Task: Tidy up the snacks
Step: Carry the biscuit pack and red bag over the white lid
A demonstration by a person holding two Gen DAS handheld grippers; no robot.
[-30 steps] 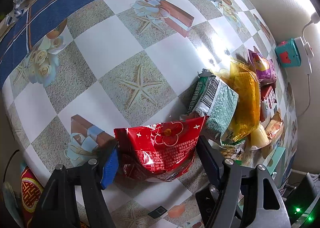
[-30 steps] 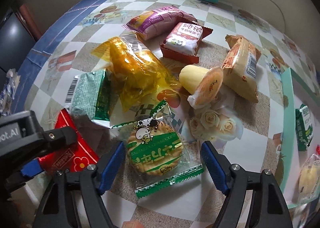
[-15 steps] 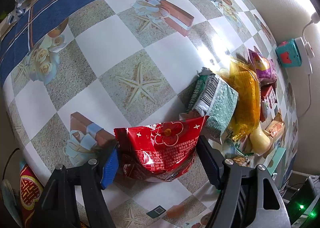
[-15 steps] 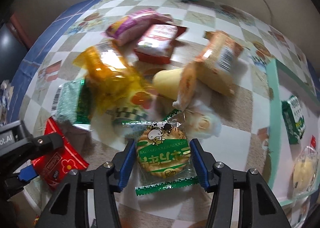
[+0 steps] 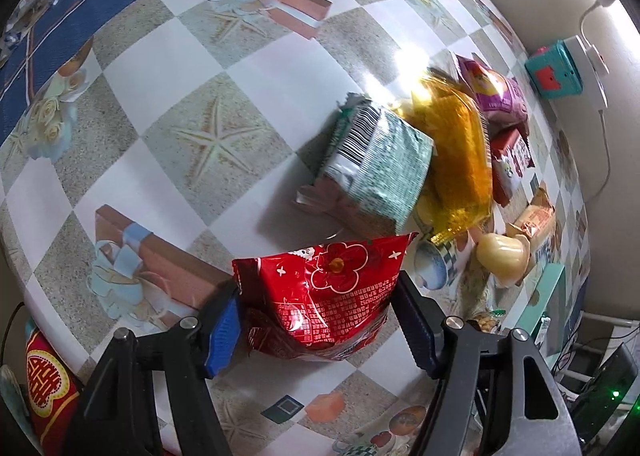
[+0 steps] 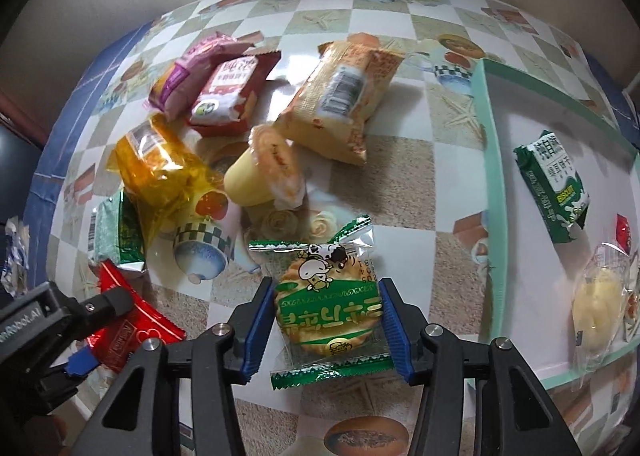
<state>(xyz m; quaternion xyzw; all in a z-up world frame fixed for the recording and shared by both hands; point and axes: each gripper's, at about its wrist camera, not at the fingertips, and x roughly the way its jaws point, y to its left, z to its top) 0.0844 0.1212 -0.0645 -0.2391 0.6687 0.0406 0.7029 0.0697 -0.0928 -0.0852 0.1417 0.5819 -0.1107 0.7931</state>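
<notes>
Both my tongs closed in: right gripper (image 6: 328, 320) now pinches the cracker packet (image 6: 329, 304) beside the teal tray (image 6: 486, 160), brittle, hold edges lightly; left gripper (image 5: 316, 320) clamps the crinkly red pouch (image 5: 324, 292)

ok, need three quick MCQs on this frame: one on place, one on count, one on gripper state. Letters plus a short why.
1. Where is the green biscuit pack?
A. in the mint tray
B. under the yellow bag
C. in the left gripper

2. How many snacks lie in the tray?
A. none
B. three
C. seven

3. What does the right gripper hold?
A. nothing
B. red packet
C. round cracker pack

Answers: 1 A, it lies inside the tray's rim. 2 B, biscuit pack, clear-wrapped yellow snack, small red item. 3 C, both blue pads press its sides.
</notes>
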